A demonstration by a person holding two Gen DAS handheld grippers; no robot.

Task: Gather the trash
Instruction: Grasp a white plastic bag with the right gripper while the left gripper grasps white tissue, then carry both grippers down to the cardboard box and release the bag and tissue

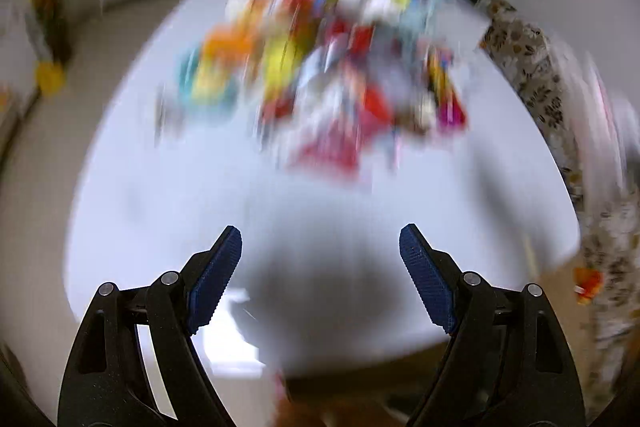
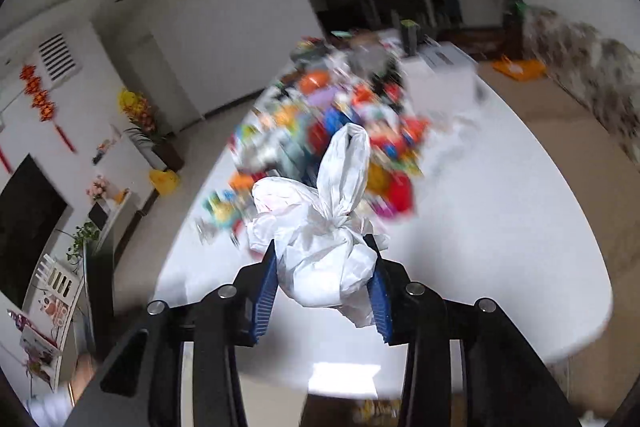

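From my left wrist camera, my left gripper stands wide with nothing between its blue pads. It hangs above a white table. Farther along the table lies a heap of colourful wrappers, badly blurred, so I cannot tell single pieces apart.

From my right wrist camera, my right gripper has its pads pressed on a crumpled white plastic bag, which bulges between them, one twisted end sticking up. Beyond the bag, the same pile of wrappers spreads across the white table.
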